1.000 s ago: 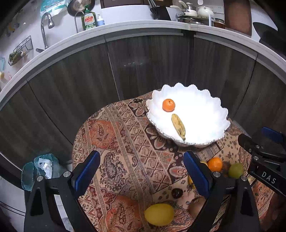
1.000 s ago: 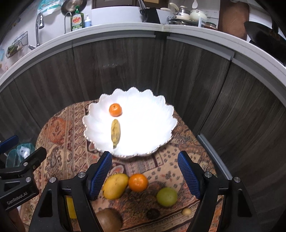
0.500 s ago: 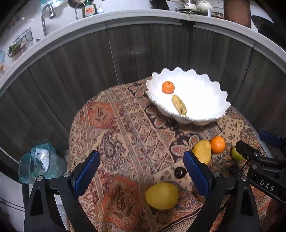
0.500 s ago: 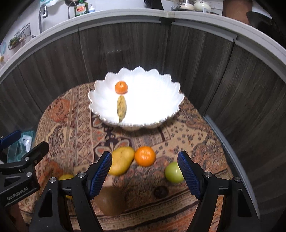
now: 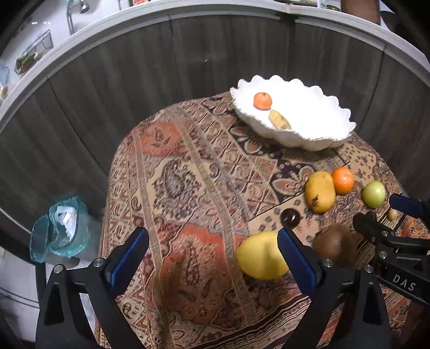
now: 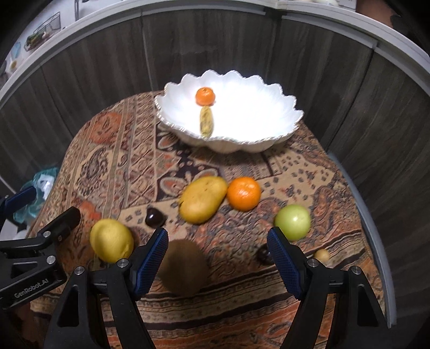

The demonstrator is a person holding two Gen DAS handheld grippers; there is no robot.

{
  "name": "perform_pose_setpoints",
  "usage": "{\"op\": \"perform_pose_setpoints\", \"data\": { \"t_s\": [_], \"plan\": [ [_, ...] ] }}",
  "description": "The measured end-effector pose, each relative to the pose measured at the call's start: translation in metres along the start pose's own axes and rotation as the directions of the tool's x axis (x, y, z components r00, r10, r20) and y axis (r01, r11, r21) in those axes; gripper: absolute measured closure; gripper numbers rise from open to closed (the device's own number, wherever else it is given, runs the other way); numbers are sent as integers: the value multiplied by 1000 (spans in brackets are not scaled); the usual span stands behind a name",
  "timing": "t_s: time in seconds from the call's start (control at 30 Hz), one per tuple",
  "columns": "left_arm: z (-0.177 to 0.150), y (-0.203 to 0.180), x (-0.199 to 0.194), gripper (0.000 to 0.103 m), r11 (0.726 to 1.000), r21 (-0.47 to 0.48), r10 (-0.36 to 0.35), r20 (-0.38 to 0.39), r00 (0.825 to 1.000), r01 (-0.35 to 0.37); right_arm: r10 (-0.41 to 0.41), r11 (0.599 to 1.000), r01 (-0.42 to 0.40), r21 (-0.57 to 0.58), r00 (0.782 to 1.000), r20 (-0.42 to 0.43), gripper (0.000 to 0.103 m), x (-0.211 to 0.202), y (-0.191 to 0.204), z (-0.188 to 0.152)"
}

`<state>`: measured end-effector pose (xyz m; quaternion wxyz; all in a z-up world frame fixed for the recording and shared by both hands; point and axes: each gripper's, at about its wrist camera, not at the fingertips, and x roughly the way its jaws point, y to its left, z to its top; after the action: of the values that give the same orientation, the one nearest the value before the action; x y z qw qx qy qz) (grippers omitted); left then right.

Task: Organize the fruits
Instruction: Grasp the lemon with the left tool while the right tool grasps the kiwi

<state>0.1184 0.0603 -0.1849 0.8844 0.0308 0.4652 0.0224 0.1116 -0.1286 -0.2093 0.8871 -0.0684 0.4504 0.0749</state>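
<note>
dark wood-grain cabinet fronts (image 5: pixel 139 80), pale countertop (image 5: pixel 88 29), patterned tablecloth (image 5: pixel 188 188), faucet (image 5: pixel 74 10)

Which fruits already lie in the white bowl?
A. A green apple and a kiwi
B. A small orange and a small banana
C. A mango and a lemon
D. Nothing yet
B: a small orange and a small banana lie in the bowl; everything else sits on the cloth.

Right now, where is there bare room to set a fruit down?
The white bowl is free right of its tangerine and small banana. The cloth is bare left of the lemon. Crowded: the near right, around mango, orange, green apple and kiwi.
</note>
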Motion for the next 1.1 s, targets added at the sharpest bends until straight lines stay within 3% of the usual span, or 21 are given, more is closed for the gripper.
{"op": "perform_pose_setpoints", "data": {
  "t_s": [0.77,0.83,0.93,1.1],
  "plan": [
    [-22,15,23,5,999,-43,-10,-49,999,7,58,998,-59,-6,988,-142,26,56,23,-29],
    [-22,14,23,5,999,-40,-10,-50,999,8,63,998,-64,-1,987,-148,29,59,22,-30],
    [-22,13,22,5,999,-39,-21,-47,999,19,97,995,-97,4,984,-148,44,59,23,-31],
    [-20,10,22,5,999,-35,-24,-48,999,22,108,994,-109,4,983,-146,45,57,21,-31]
  ]
}}
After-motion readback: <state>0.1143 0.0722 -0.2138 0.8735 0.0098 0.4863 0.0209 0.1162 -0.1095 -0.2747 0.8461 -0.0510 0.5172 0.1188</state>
